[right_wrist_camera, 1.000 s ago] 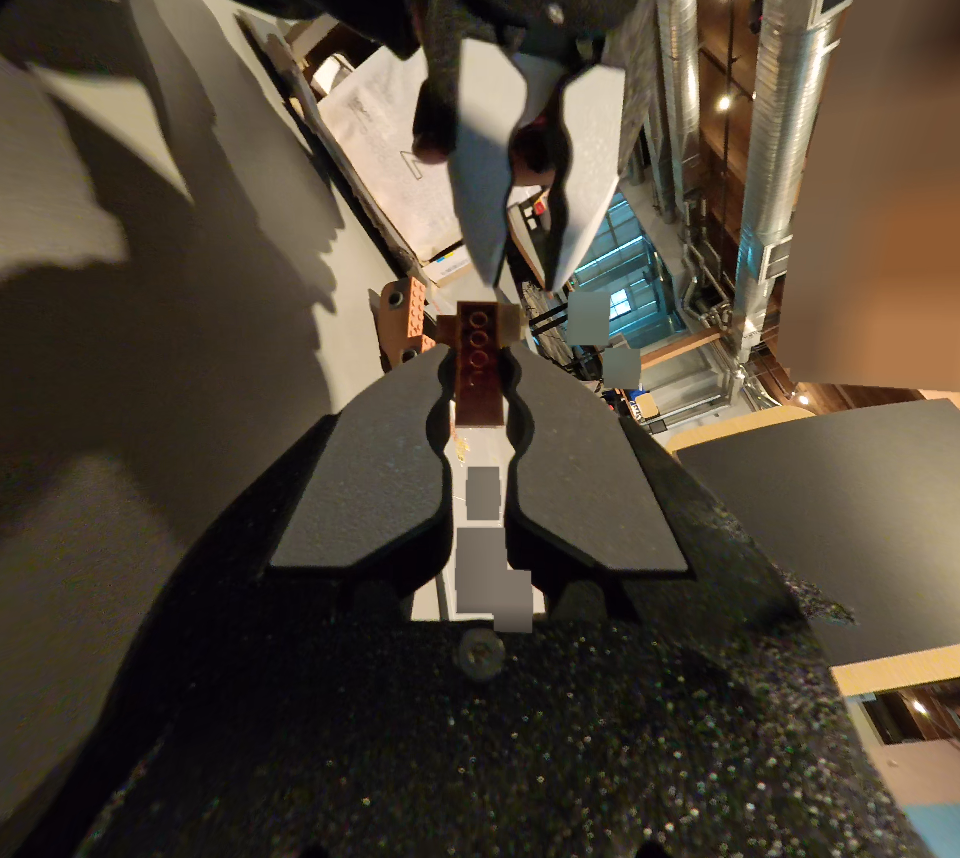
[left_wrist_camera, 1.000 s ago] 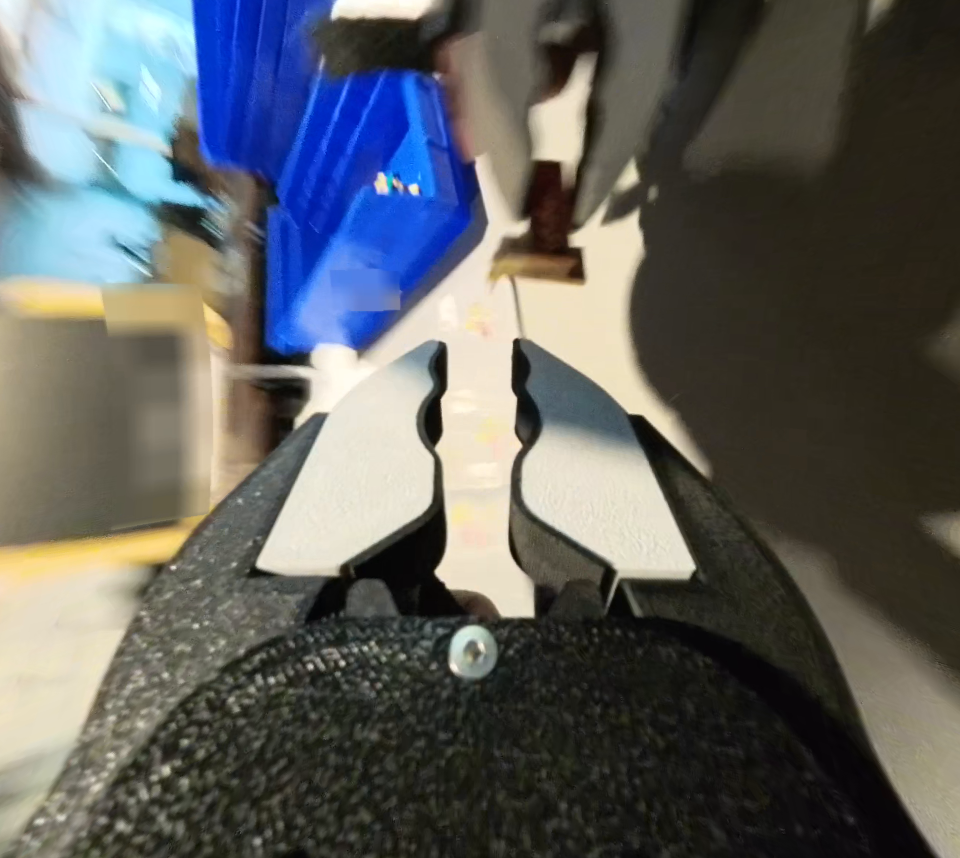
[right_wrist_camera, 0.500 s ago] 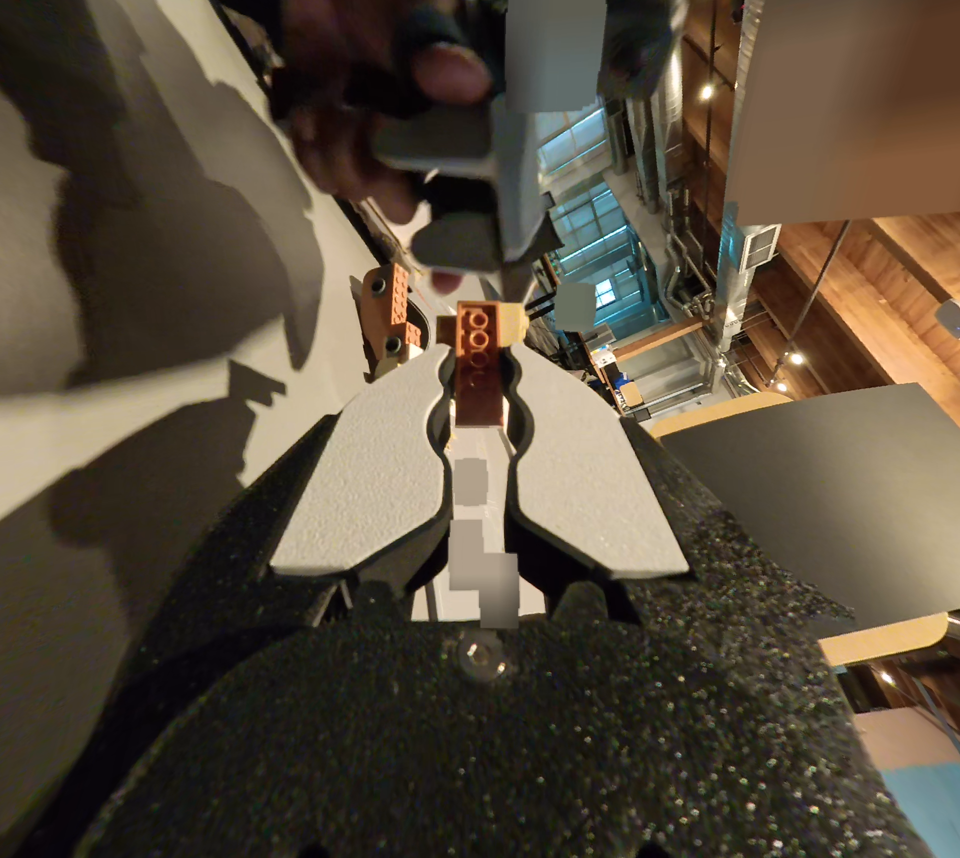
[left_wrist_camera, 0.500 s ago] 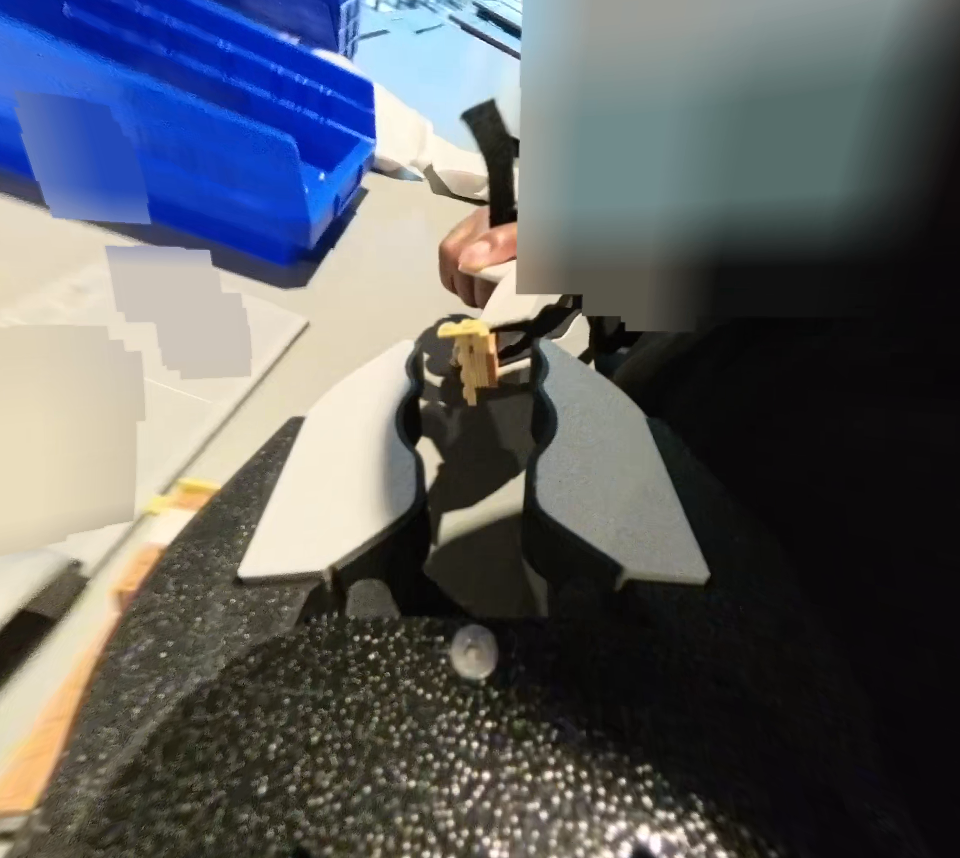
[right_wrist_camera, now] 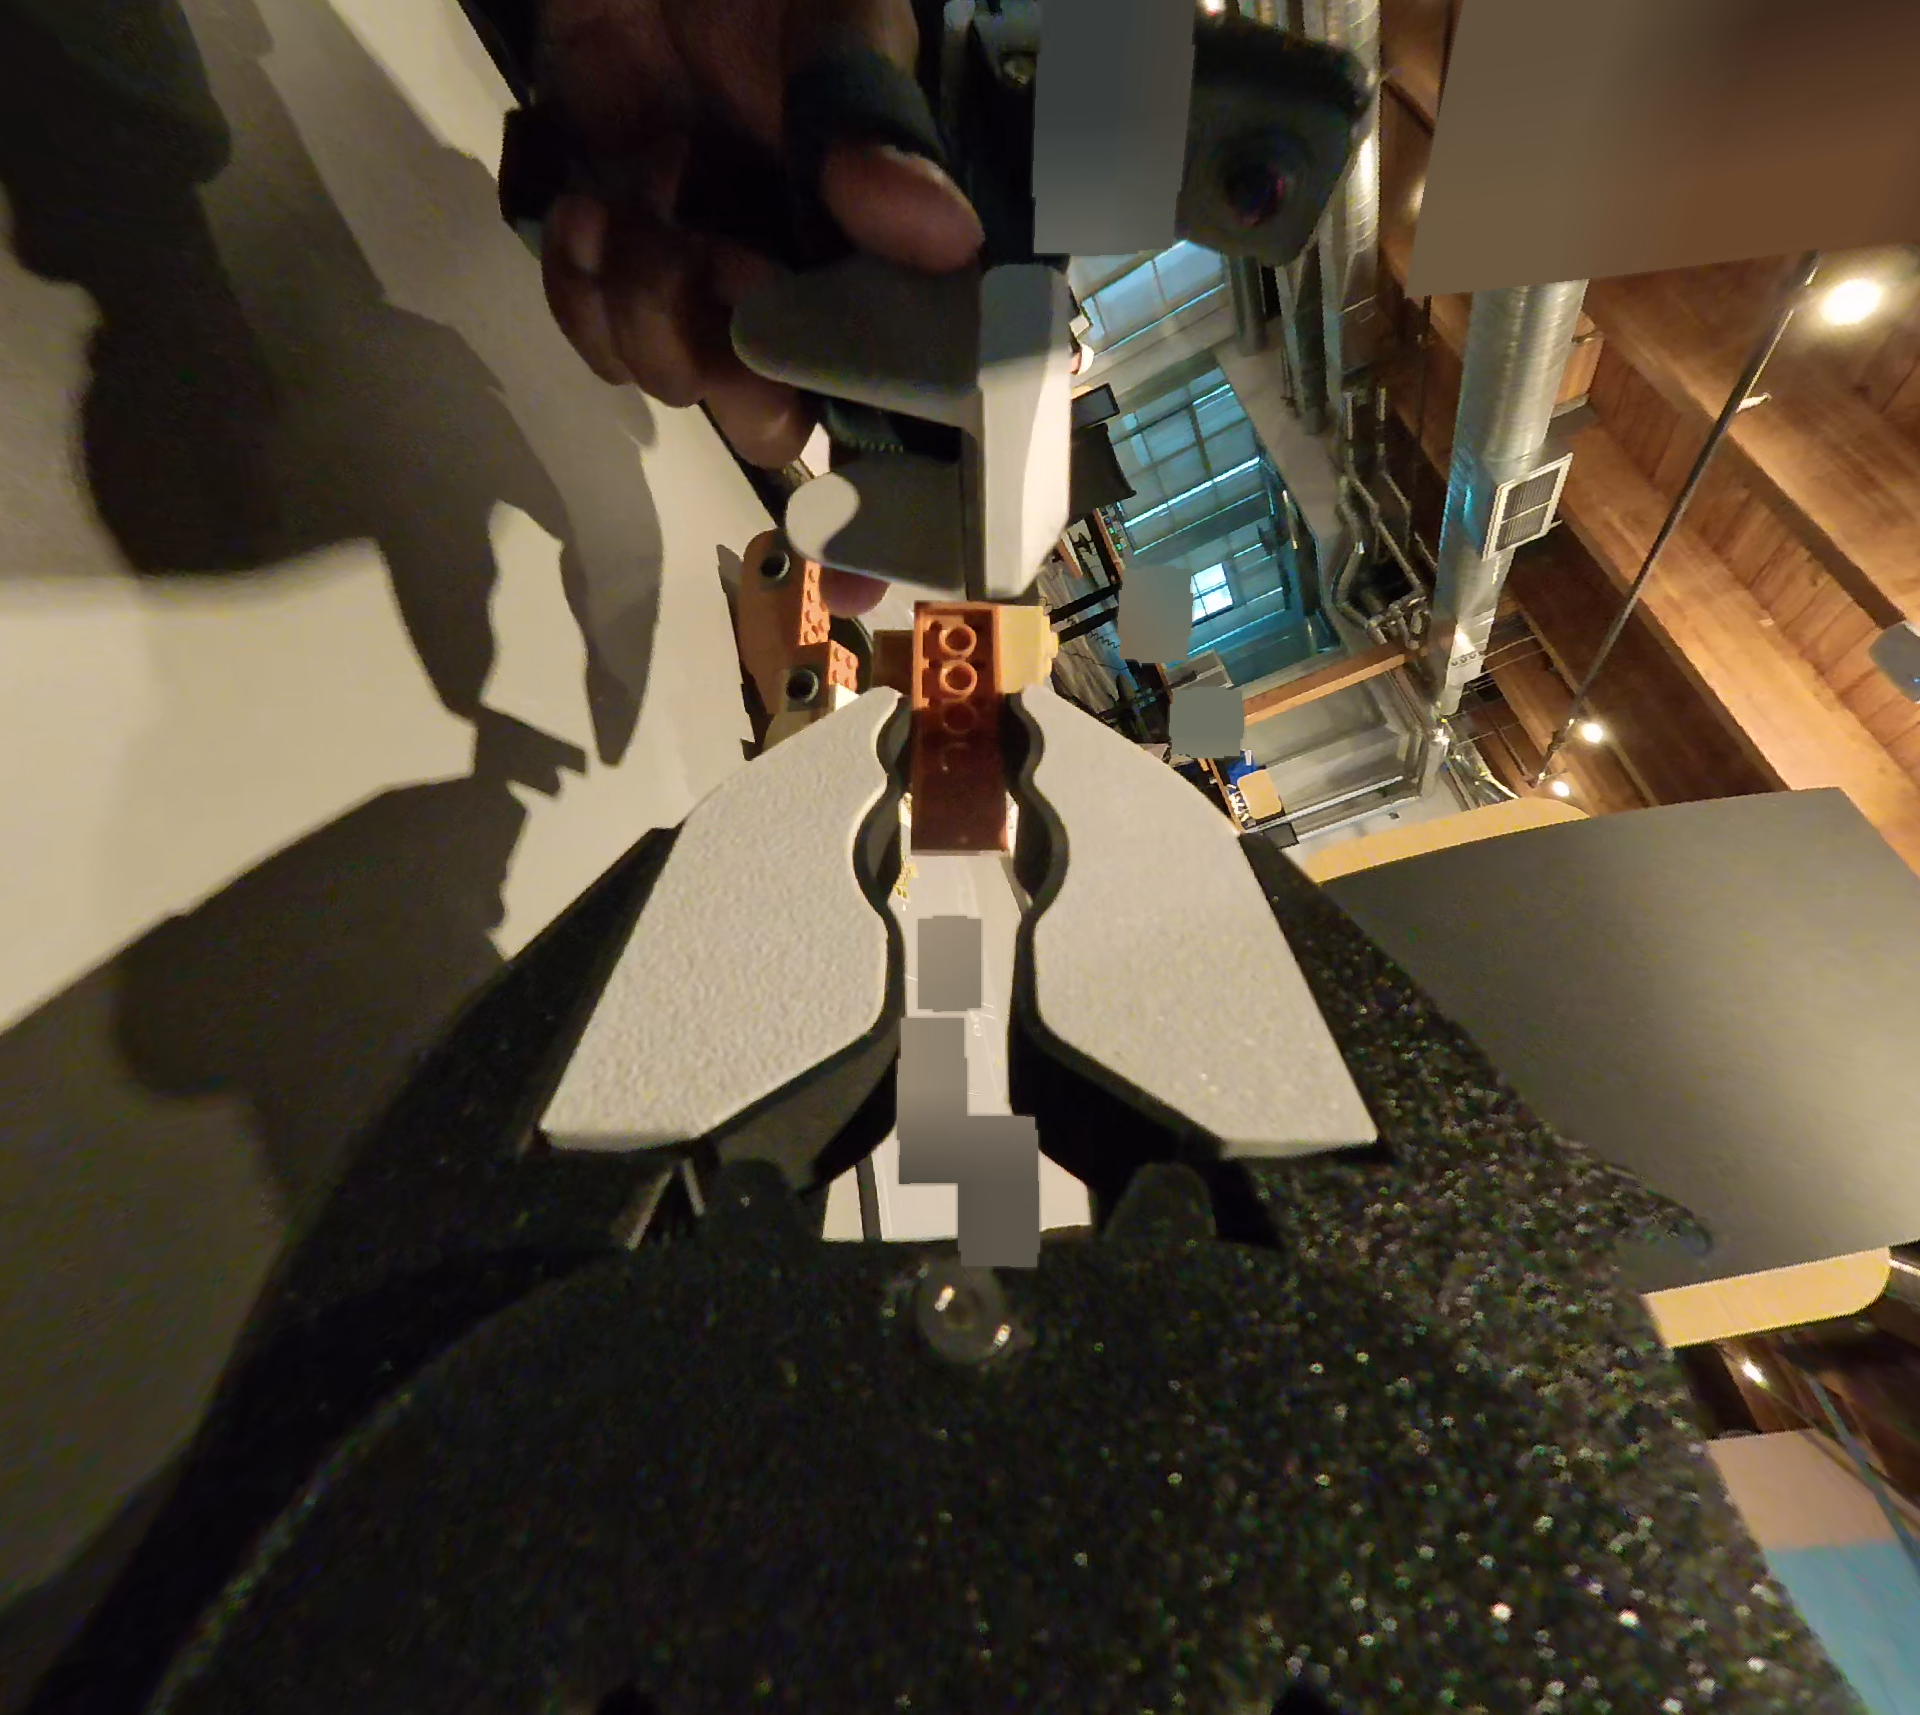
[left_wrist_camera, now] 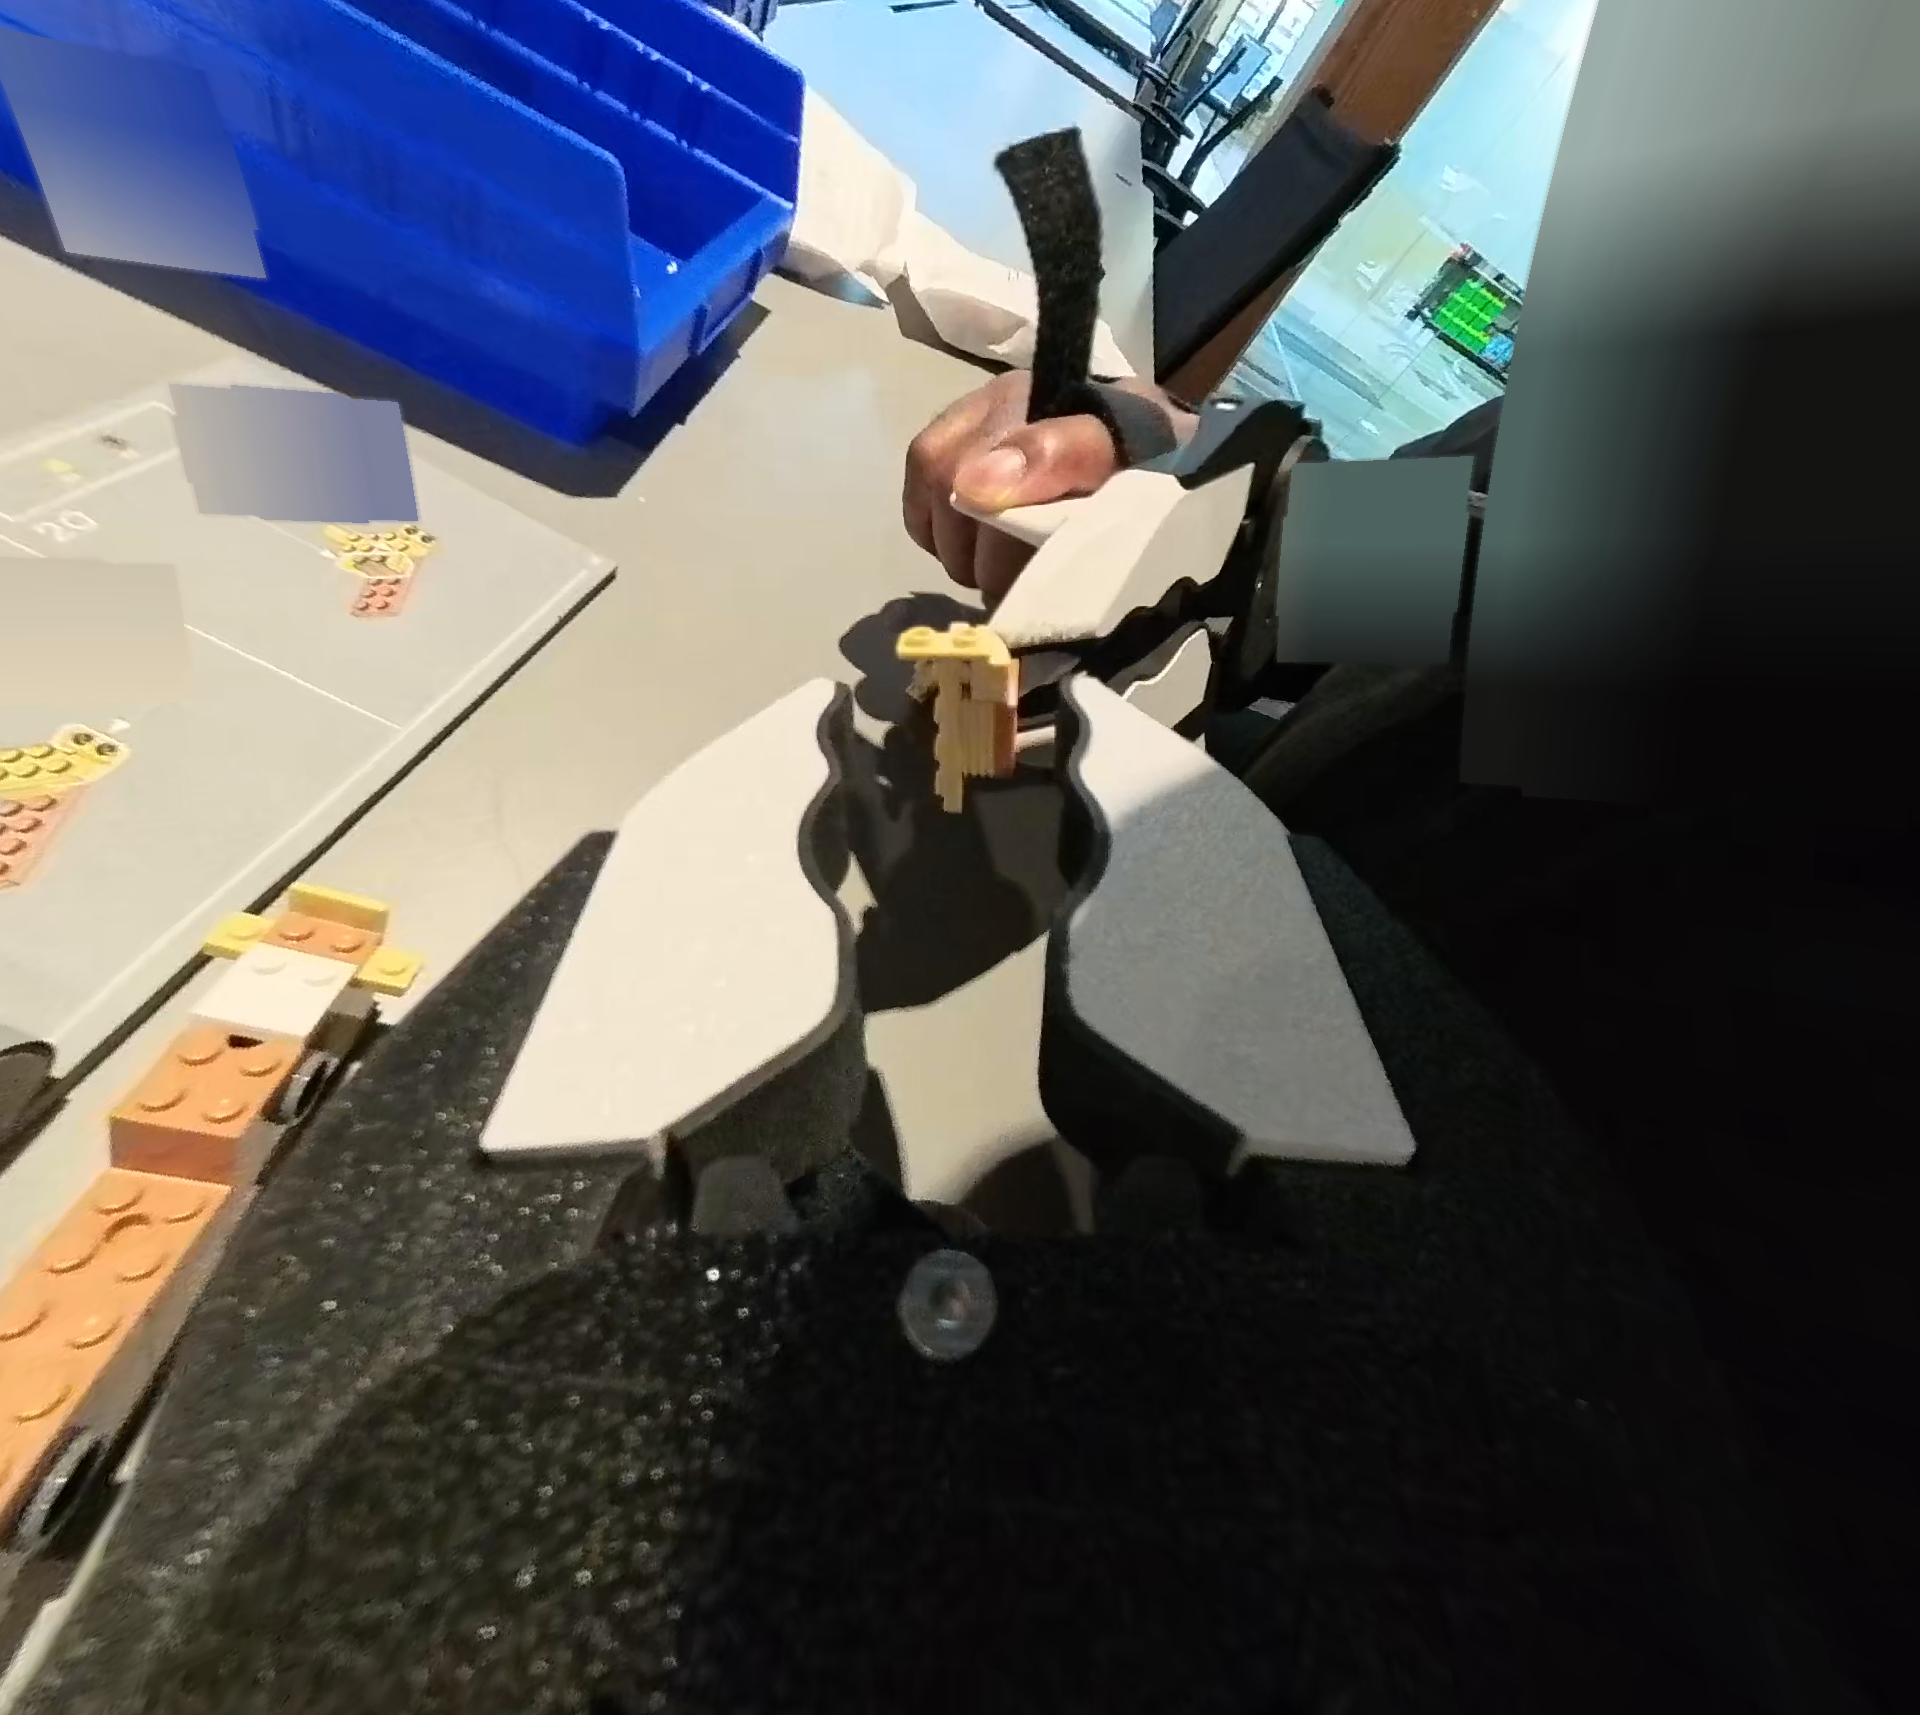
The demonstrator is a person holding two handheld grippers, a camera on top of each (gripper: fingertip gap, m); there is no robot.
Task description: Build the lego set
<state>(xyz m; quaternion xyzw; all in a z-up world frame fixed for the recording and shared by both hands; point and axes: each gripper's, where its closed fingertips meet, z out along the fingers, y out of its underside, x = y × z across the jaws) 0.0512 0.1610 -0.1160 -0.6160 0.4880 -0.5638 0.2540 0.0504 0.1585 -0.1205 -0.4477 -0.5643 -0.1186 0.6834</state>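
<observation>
The grey bench (left_wrist_camera: 727,543) runs ahead of my left tongs (left_wrist_camera: 951,709), and a row of blue bins (left_wrist_camera: 436,138) stands far off to their left. Nearer on that side lies the open instruction sheet (left_wrist_camera: 312,626). Just beside the left tongs' body sits the part-built orange, white and yellow lego model (left_wrist_camera: 208,1073).

My right tongs (right_wrist_camera: 956,730) are closed on a small sub-assembly: a dark brown brick (right_wrist_camera: 958,730), held lengthwise between the fingers, with a tan piece (right_wrist_camera: 1029,642) at its far end. In the left wrist view this same cluster (left_wrist_camera: 966,709) hangs in the air just past the tips of my left tongs, which are spread wide and hold nothing. The right tongs reach in from the right there, and a hand (left_wrist_camera: 987,481) squeezes their handle.

I judge the step to be a hand-over or a press-fit between the two tools. To do it well, I should keep the right grip firm and steady. I should bring the left fingers squarely around the tan end, close on flat faces rather than on studs, and check alignment before pushing.
</observation>
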